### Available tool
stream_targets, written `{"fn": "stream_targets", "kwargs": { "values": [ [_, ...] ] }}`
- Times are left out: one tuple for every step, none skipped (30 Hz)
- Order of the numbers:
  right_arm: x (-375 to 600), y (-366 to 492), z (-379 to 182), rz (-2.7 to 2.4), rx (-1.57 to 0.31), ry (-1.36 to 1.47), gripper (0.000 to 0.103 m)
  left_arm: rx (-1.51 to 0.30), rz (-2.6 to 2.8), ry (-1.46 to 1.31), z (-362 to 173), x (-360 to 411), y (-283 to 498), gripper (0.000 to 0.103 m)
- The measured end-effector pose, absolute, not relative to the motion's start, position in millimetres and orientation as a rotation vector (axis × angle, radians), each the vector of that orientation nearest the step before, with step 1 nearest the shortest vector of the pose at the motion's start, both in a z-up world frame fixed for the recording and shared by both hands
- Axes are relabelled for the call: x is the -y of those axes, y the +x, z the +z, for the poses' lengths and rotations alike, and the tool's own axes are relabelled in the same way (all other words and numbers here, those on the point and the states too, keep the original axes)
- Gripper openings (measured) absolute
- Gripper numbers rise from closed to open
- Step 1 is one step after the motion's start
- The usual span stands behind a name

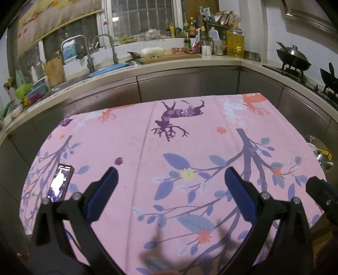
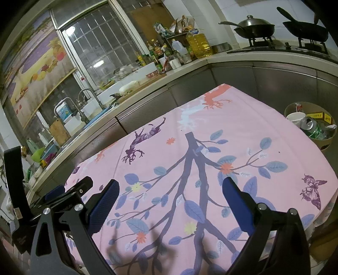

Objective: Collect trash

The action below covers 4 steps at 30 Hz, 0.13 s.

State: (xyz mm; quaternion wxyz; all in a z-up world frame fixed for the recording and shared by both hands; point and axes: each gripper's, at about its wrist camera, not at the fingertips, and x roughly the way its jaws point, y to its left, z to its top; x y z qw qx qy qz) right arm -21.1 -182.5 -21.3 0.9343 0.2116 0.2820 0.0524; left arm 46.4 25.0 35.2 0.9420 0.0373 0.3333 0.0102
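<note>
Both your left gripper and right gripper gape empty over the cloth; beside it the bin looks full, so collecting seems finished.

A home kitchen is shown. An L-shaped counter is fitted with a sink and faucets below a barred window; oil and sauce bottles are crowded into its corner, and two woks are set on a gas stove along its right-hand edge.
</note>
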Motion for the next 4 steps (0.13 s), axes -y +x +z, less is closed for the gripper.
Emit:
{"fn": "stream_targets", "kwargs": {
  "values": [
    [182.6,-21.0,-21.3,0.107,-0.577,0.433,0.094,-0.681,0.020,0.076,35.3,-24.6,47.1,0.097],
    [182.2,-21.4,-21.8,0.107,-0.577,0.433,0.094,-0.682,0.019,0.076,35.4,-24.1,47.5,0.097],
    [182.8,-21.0,-21.3,0.107,-0.578,0.434,0.094,-0.682,0.018,0.076,35.5,-23.7,46.9,0.097],
    [181.9,-22.0,-22.5,0.107,-0.579,0.436,0.094,-0.680,0.019,0.077,35.6,-23.9,47.3,0.097]
  ]
}}
